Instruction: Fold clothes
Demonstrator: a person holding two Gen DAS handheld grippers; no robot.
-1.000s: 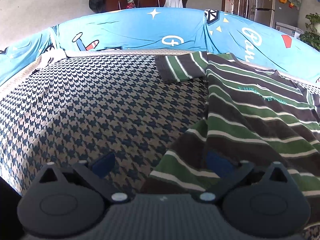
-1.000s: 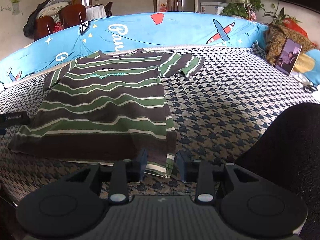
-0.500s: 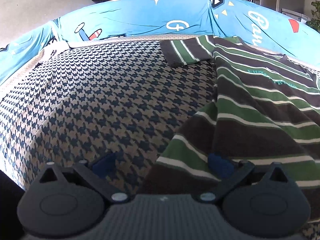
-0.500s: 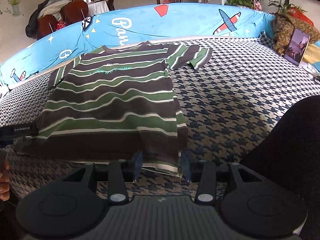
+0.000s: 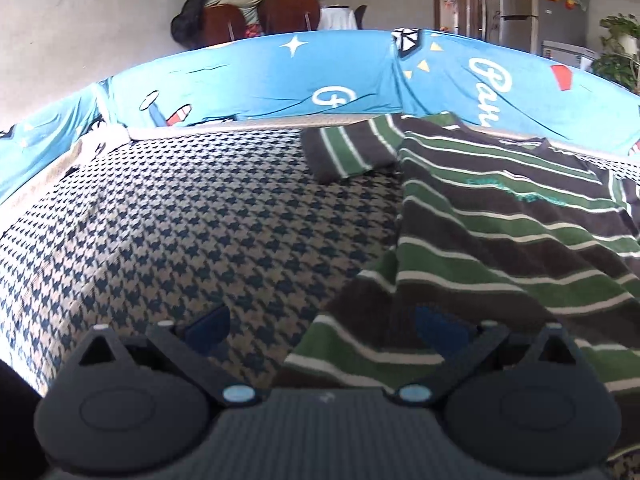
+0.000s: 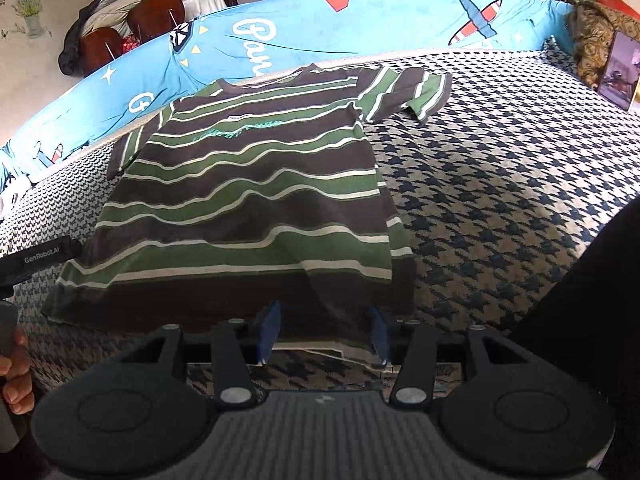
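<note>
Shirt (image 6: 248,200) flat on houndstooth cover (image 6: 500,200), blue cushions (image 6: 360,28) behind

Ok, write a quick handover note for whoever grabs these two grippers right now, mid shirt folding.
Left gripper: open, fingers either side of the striped T-shirt's near left hem corner, not clamped.
Right gripper: open, straddling the near right hem corner, which lies between its fingers.
Shirt: spread flat, front up, on the houndstooth cover, collar toward the blue backrest, both sleeves out.
Done: shirt laid out. No fold made yet.
Left: close on both hem corners, then do all the folding.
</note>
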